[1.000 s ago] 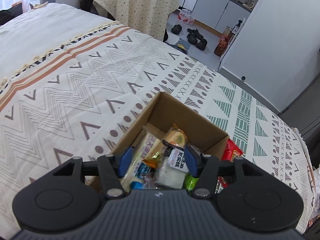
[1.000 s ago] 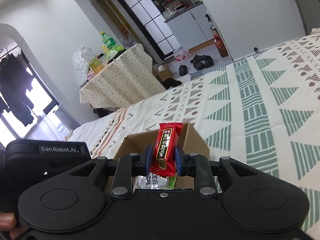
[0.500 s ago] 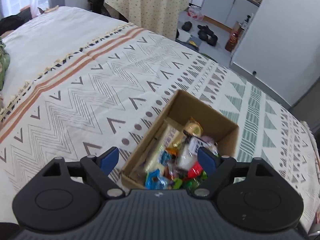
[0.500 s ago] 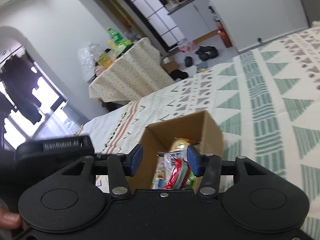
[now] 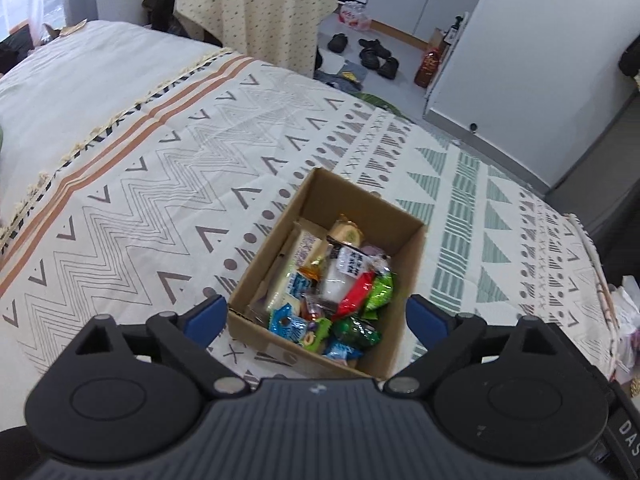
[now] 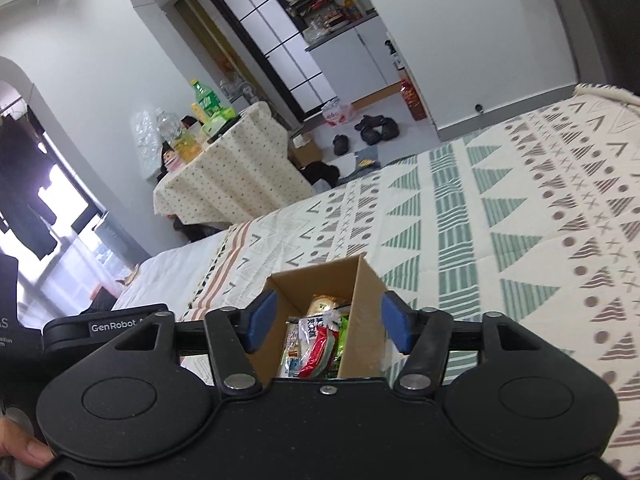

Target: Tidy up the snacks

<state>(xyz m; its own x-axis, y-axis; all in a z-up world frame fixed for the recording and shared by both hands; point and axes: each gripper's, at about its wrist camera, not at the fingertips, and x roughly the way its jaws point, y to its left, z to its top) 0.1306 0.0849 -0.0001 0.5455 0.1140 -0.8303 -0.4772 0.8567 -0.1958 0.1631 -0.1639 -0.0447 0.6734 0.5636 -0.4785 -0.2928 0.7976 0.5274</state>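
Observation:
An open cardboard box (image 5: 404, 256) stands on the patterned bedspread (image 5: 140, 184), filled with several wrapped snacks. A red snack packet (image 5: 357, 293) lies among them, beside a green packet (image 5: 379, 291) and a white packet (image 5: 344, 272). My left gripper (image 5: 316, 320) is open and empty, above the box's near end. In the right wrist view the box (image 6: 360, 280) sits just ahead of my right gripper (image 6: 326, 326), which is open and empty; the red packet (image 6: 318, 354) lies inside.
Beyond the bed's far edge stand a table with a dotted cloth (image 5: 256, 4) and bottles (image 6: 206, 100), shoes on the floor (image 5: 374, 54), and a white wall panel (image 5: 532, 60). The other gripper's body (image 6: 104, 326) is at my right gripper's left.
My right gripper opened and let the red packet fall into the box. My left gripper opened wide and drew back and up from the box.

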